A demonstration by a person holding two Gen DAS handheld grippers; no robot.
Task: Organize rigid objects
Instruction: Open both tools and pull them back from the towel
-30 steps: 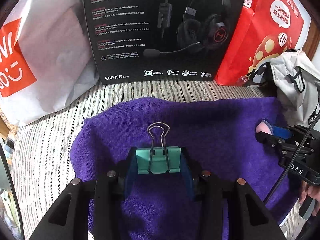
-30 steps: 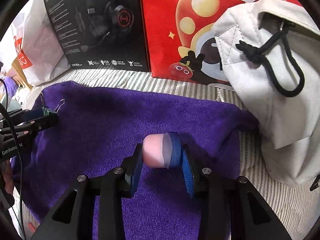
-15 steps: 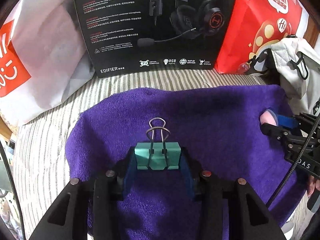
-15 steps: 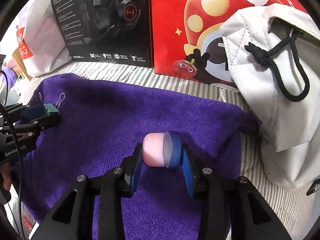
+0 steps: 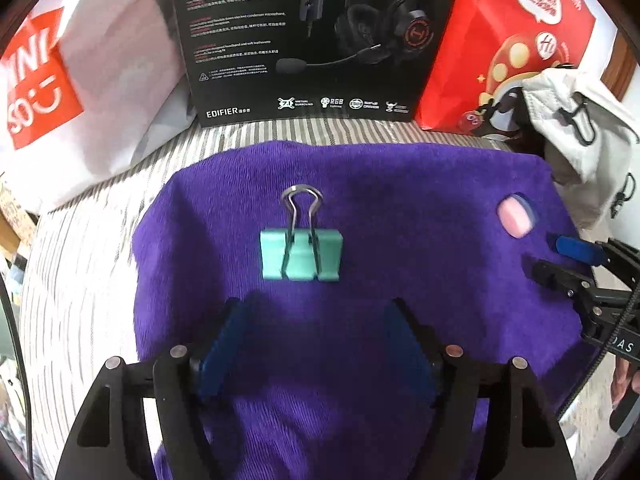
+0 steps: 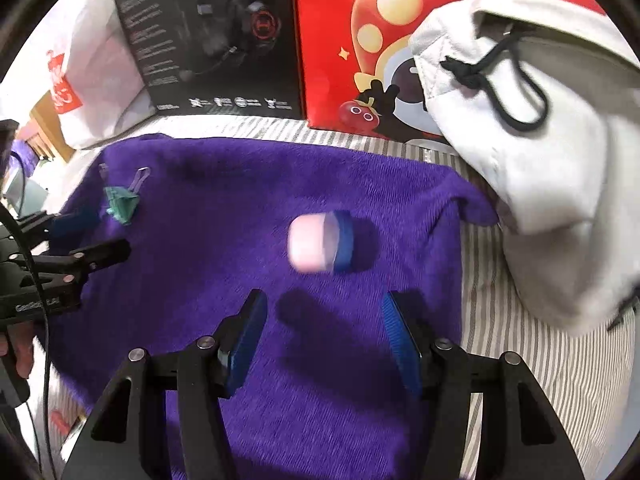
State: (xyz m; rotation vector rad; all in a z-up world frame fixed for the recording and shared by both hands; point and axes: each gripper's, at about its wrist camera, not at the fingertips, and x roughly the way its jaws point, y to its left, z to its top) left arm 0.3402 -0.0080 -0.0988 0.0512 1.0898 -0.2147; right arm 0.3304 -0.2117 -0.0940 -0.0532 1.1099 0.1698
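Binder clip and small jar both lie loose on the purple towel, each just ahead of the gripper that faces it. From the left wrist we see the mint clip flat on the towel with its wire handles toward twelve o'clock, and the left gripper with its jaws just spread wide, nothing between the blue pads. The jar appears there only as a small pink blob at two o'clock, next to the tips of the other tool. From the right wrist we get the jar properly: pink body, blue lid, lying on its side, blurred. The right gripper has likewise just been opening and stands clear of the jar, empty. The clip shows at nine o'clock, dim and partly behind the left tool. A black headset box and a red bag stand along the far edge at twelve, a white shopping bag at ten, and a grey drawstring pouch crowds the towel's right edge at two. The middle of the towel between clip and jar is bare, and striped cloth borders it.
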